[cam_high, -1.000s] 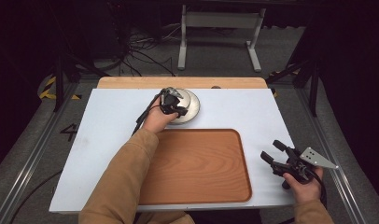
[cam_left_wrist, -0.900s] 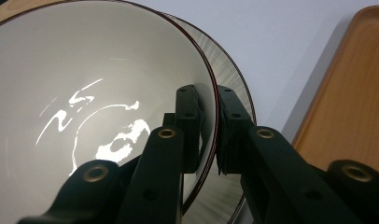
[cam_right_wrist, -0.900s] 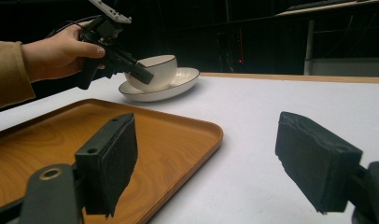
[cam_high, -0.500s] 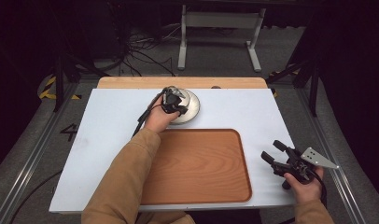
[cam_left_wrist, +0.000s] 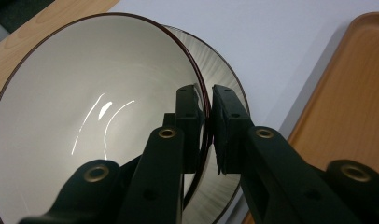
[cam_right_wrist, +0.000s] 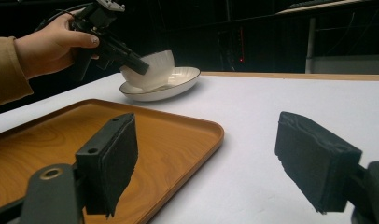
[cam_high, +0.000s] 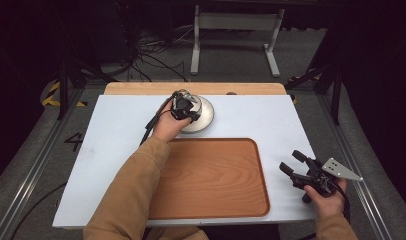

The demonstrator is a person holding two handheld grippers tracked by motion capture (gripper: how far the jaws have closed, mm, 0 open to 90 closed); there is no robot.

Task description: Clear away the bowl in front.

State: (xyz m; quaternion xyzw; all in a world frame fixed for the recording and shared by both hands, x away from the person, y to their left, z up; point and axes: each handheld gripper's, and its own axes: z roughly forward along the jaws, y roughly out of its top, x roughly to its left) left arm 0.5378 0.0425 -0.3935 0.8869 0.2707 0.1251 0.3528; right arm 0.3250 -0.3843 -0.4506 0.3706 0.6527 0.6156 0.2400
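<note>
Left gripper [cam_left_wrist: 205, 135] jaws clamping glossy round bowl [cam_left_wrist: 85, 116] rim, right gripper [cam_right_wrist: 206, 163] jaws apart, empty

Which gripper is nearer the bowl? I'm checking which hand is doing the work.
Left. The left gripper is clamped on the bowl's rim; the right gripper sits far off, beyond the tray's right edge.

A white ceramic bowl [cam_right_wrist: 150, 68] sits in a shallow white plate [cam_right_wrist: 178, 83] on the white worktop [cam_high: 271, 120], behind the wooden tray [cam_high: 211, 177].
</note>
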